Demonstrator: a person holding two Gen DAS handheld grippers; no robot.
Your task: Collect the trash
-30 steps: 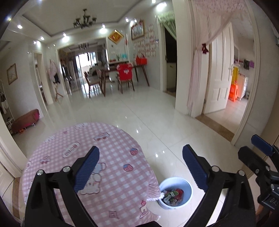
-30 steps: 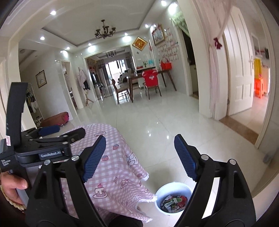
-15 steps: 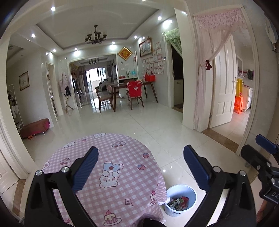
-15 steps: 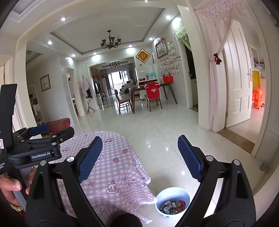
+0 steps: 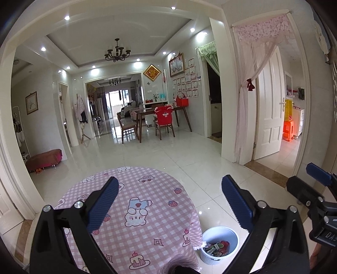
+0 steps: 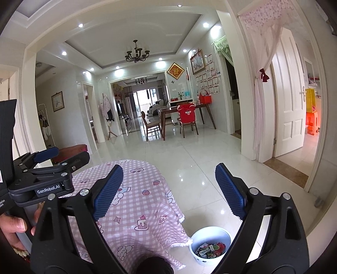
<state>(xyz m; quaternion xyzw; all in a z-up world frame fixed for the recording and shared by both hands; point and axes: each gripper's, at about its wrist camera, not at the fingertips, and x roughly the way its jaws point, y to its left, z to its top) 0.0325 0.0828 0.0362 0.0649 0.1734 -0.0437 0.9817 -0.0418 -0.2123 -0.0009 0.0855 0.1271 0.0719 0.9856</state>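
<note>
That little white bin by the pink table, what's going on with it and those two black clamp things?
A person holds a clamp tool in each hand, tidying up trash. Both the left gripper and the right gripper are open and carry nothing. The white bin sits on the floor beside the table and already holds wrappers. No trash shows on the checked tablecloth.

Bright ceiling spotlights [image 5: 67, 18]; glare on glossy floor [image 5: 147, 151]; fisheye edges bend, corners perhaps vignetted.

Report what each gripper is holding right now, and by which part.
Nothing. The left gripper and right gripper are both open and empty above the pink checked tablecloth; the wrappers lie in the white bin.
</note>
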